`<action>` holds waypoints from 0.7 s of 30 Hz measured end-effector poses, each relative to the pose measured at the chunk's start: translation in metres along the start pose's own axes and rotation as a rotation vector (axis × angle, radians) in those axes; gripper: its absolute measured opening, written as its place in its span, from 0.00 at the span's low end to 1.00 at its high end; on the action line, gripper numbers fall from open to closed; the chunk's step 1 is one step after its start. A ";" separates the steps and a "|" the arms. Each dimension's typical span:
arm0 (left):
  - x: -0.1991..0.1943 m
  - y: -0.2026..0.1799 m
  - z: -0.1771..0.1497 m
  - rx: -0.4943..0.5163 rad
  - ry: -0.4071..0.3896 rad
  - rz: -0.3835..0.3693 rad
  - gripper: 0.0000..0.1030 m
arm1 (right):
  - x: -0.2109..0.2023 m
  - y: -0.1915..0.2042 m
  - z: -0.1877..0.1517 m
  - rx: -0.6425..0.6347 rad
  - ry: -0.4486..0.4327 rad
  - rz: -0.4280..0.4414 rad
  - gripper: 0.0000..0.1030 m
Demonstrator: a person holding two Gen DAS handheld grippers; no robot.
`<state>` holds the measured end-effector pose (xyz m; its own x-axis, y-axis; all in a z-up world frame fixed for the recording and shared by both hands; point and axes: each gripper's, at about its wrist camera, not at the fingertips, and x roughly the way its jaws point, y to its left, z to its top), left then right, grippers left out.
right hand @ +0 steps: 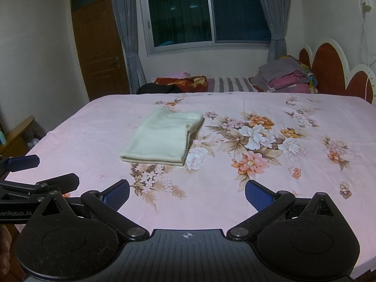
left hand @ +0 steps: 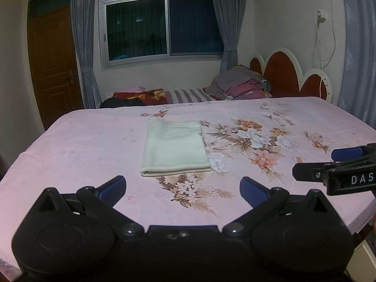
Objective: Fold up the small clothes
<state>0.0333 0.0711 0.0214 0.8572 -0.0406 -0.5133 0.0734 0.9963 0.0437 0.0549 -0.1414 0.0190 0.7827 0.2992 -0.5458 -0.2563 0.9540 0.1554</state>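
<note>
While both tools gape empty, cream garment (left hand: pixel 175 149) lies folded, neat rectangle on floral bedsheet (left hand: pixel 258 122).

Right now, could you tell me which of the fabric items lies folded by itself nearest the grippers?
The cream garment, alone on the floral sheet; the other clothes are piled by the headboard.

Both wrist views look low across the bed (left hand: pixel 94 145) toward the window (right hand: pixel 206 16).

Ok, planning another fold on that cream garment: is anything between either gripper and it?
Nothing visible. Only bare floral sheet lies between the open left gripper, the open right gripper and the folded cream garment.
</note>
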 end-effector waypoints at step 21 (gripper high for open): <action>-0.002 -0.005 0.000 0.007 0.000 0.002 1.00 | -0.004 -0.007 0.002 -0.008 -0.004 0.002 1.00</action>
<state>0.0316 0.0663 0.0222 0.8574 -0.0390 -0.5132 0.0756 0.9959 0.0506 0.0541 -0.1489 0.0218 0.7842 0.3011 -0.5425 -0.2621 0.9533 0.1502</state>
